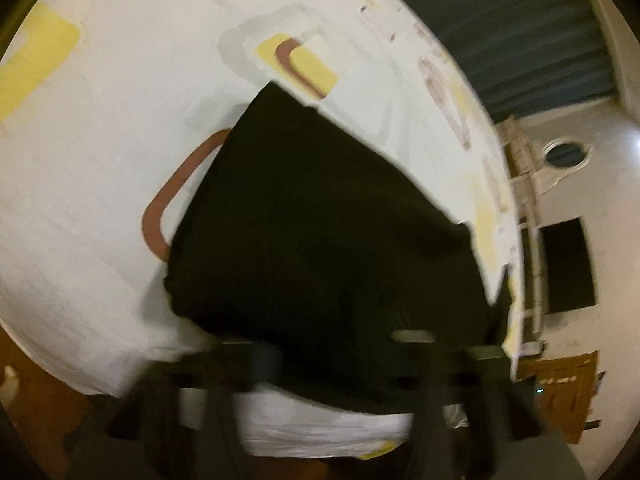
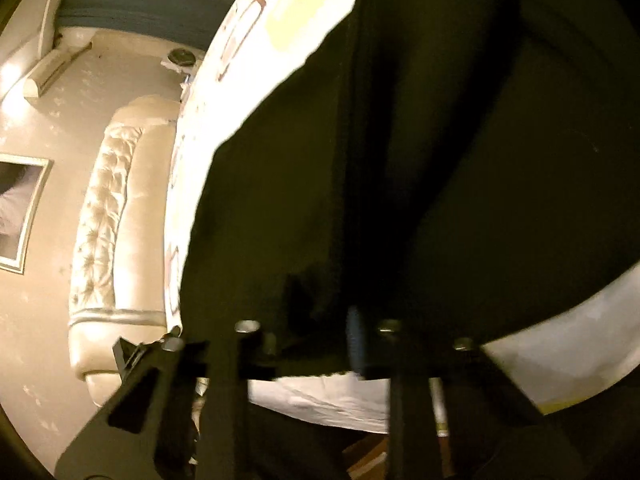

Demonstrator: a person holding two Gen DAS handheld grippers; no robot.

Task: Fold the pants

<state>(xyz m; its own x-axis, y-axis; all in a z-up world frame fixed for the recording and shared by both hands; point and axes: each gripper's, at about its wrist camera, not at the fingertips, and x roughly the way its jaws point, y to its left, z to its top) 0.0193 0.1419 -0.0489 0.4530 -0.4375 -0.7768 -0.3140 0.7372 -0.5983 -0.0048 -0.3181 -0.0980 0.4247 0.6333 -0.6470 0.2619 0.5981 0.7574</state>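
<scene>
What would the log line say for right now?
step: folding | black pants on patterned bedsheet | left gripper: at near edge, grip unclear | right gripper: same, blurred

Both views were blurred by motion. In the left wrist view the left gripper (image 1: 336, 364) was smeared and dark against the black pants (image 1: 320, 232), so whether its fingers pinched the cloth could not be told. The pants hid part of the patterned bed sheet (image 1: 100, 140) near the bed's edge. In the right wrist view the pants (image 2: 440, 160) were cut off by the top and right edges, and the right gripper (image 2: 320, 344) fingertips were lost in the dark cloth.
</scene>
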